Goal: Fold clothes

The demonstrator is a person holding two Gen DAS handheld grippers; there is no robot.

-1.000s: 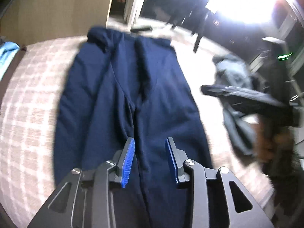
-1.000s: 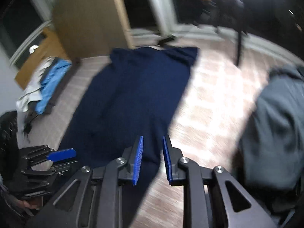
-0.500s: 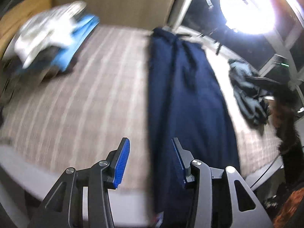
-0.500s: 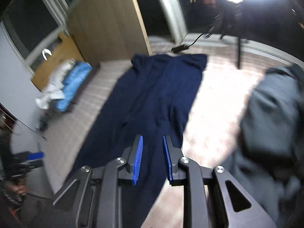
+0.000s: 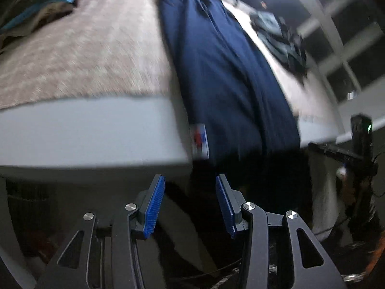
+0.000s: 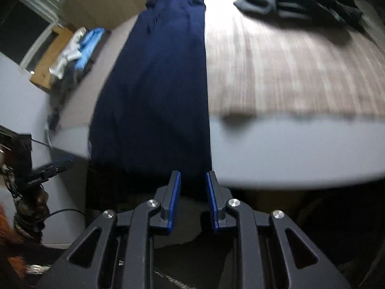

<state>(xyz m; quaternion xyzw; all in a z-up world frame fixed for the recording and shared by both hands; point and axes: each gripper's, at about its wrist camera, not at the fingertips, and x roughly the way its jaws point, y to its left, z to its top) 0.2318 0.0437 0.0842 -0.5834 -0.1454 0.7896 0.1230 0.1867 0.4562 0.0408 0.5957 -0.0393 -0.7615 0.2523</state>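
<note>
Navy trousers (image 5: 223, 72) lie lengthwise on the bed, and their near end hangs over the mattress edge (image 5: 84, 132). My left gripper (image 5: 190, 204) hovers off the bed below that edge, just left of the hanging end, with its jaws apart and nothing between them. The right wrist view shows the same trousers (image 6: 156, 84) straight ahead. My right gripper (image 6: 192, 192) sits just below their hanging end, its jaws opening and empty. Each gripper appears in the other's view, the left one (image 6: 51, 166) at far left and the right one (image 5: 356, 149) at far right.
A heap of dark grey clothes (image 6: 300, 2) lies on the bed's far right. Blue and white clothes (image 6: 81, 45) are piled on a wooden stand past the left side. A small label (image 5: 199, 139) shows on the mattress side. The plaid cover (image 6: 288, 72) lies bare to the right of the trousers.
Both grippers have drawn back from above the bed to below its near edge. The left jaws have spread wider, and the right jaws have parted slightly.
</note>
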